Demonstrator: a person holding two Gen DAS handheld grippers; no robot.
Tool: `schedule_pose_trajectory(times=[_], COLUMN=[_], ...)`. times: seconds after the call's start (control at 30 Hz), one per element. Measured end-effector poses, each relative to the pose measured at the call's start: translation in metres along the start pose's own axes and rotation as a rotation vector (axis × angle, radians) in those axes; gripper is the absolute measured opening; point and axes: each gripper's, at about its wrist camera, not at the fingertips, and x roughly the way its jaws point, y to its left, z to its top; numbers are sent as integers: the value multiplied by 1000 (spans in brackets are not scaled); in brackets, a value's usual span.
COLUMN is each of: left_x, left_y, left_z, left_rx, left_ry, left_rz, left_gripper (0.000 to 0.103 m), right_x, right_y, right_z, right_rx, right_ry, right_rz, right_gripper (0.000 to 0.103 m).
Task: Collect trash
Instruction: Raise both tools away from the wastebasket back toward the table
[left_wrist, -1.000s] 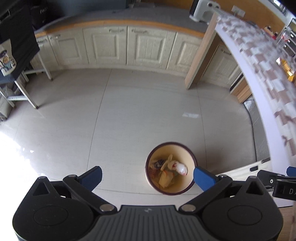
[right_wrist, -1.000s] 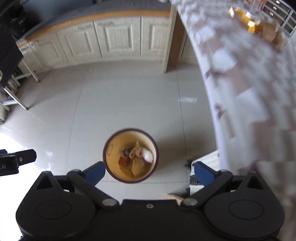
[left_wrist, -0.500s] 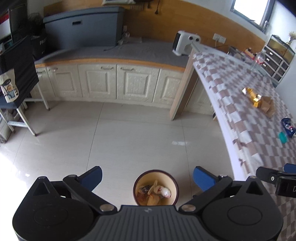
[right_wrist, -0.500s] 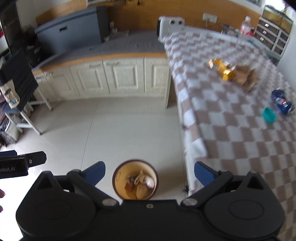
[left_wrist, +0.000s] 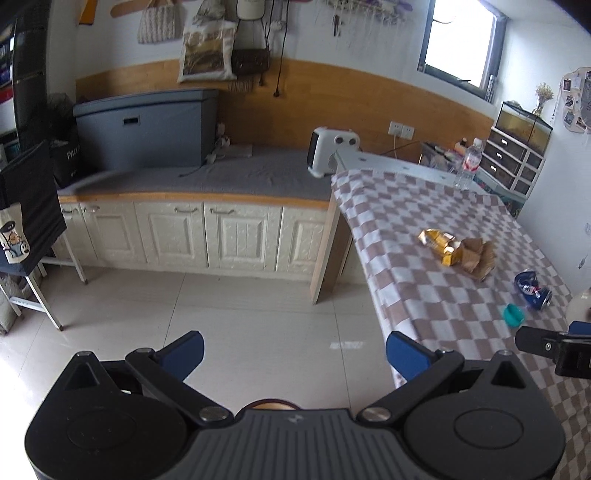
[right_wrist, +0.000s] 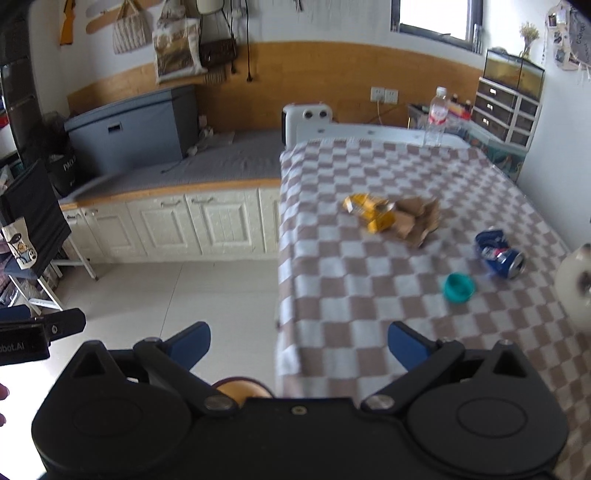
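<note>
On the checked tablecloth (right_wrist: 369, 295) lie a yellow snack wrapper (right_wrist: 371, 214), a crumpled brown paper bag (right_wrist: 419, 219), a crushed blue can (right_wrist: 498, 254) and a small teal cap (right_wrist: 459, 288). The same wrapper (left_wrist: 441, 245), bag (left_wrist: 478, 258), can (left_wrist: 532, 290) and cap (left_wrist: 513, 315) show in the left wrist view. The trash bin (right_wrist: 238, 387) stands on the floor by the table, mostly hidden behind my right gripper's body; only its rim (left_wrist: 273, 404) shows in the left view. My left gripper (left_wrist: 293, 354) and right gripper (right_wrist: 299, 347) are both open and empty, well short of the trash.
A water bottle (right_wrist: 436, 118) and a white heater (right_wrist: 308, 118) stand at the table's far end. Cream cabinets (left_wrist: 207, 236) with a grey box (left_wrist: 144, 129) line the back wall. A white rounded object (right_wrist: 574, 284) sits at the table's right edge. A folding rack (left_wrist: 29, 229) stands left.
Both grippers tilted up from looking down at the bin to looking across the table. The bin slid down out of view and the trash on the table came into view.
</note>
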Motion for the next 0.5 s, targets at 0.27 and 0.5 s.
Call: schedule_pose_trajectory(times=[0.27,0.5], left_x=[-19,-21], left_y=[-95,-180], left_z=[1,2], left_rx=[-37,3], left_ry=[-78,-121], left_rz=[33,-11], left_gripper=[103,103], right_x=[-12,-12], right_y=[-97,-180], right_z=[16,26], right_rx=[-27,-46], right_ry=[-60,-96], right_rz=[44,37], right_gripper=[103,103])
